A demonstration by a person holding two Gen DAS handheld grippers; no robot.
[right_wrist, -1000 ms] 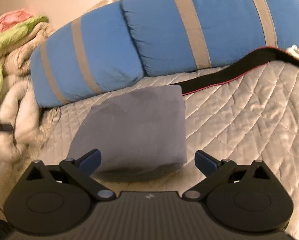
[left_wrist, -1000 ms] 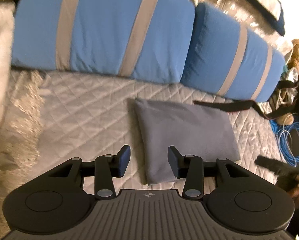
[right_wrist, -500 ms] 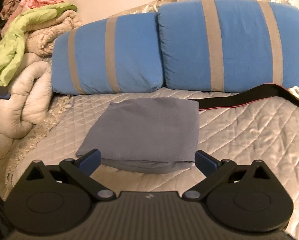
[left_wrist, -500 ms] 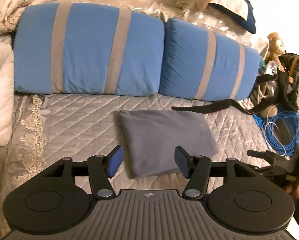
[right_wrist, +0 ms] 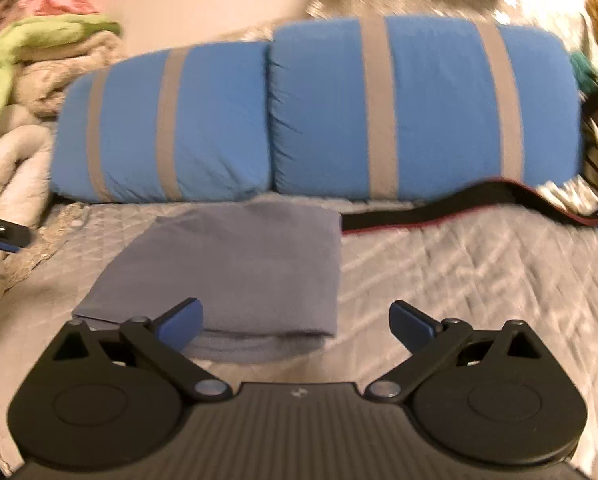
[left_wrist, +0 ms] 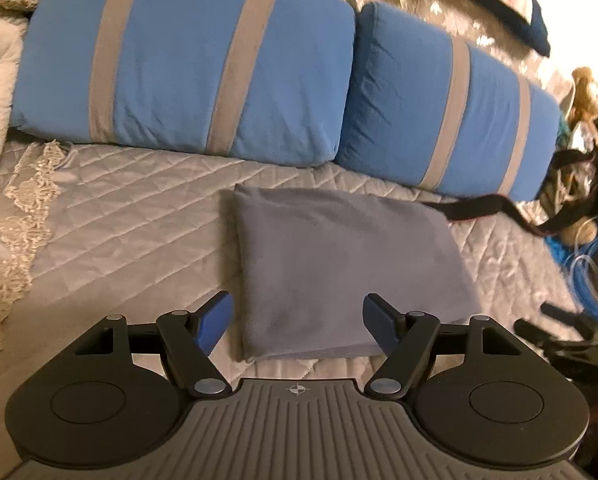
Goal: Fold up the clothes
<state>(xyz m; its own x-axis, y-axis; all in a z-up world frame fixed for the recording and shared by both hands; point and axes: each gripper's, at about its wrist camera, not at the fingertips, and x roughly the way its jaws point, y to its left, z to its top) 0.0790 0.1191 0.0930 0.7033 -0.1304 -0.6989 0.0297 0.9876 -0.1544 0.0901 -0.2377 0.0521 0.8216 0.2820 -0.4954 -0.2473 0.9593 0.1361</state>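
Since 1 s ago, L view sits closer to the cloth (left_wrist: pixel 339 276) and L jaws stand wider apart; R view has leveled out, pillows now sit straight across instead of tilted.

Cloth: grey, soft, matte, folded into a neat near-square packet, flat on the quilt (left_wrist: pixel 131 216). Layered fold edge faces the cameras; R view shows the stacked layers along the near edge (right_wrist: pixel 251 344). Few wrinkles, corners roughly aligned. It lies mid-bed, just in front of the pillows; its far right corner is near the strap (left_wrist: pixel 475 208), contact can't be told.

Counts, L to R: 1 pile of blankets at far left (right_wrist: pixel 27 64), w/ green and pink pieces on top; 2 blue pillows w/ 2 grey stripes each, left pillow (left_wrist: pixel 187 60), right pillow (left_wrist: pixel 447 112); 1 grey cloth; 1 black strap w/ red edge; 1 coil of blue cable (left_wrist: pixel 591 264) at far right; 1 plush toy (left_wrist: pixel 587 92) above it.

L gripper (left_wrist: pixel 298 320): jaws opening, moderately wide, nothing clamped; the cloth's near edge shows between the blue pads, pads not pressing it.

R gripper (right_wrist: pixel 297 322): jaws wide, empty; left pad over the cloth's near right corner, right pad over bare quilt. Touch w/ cloth can't be told.
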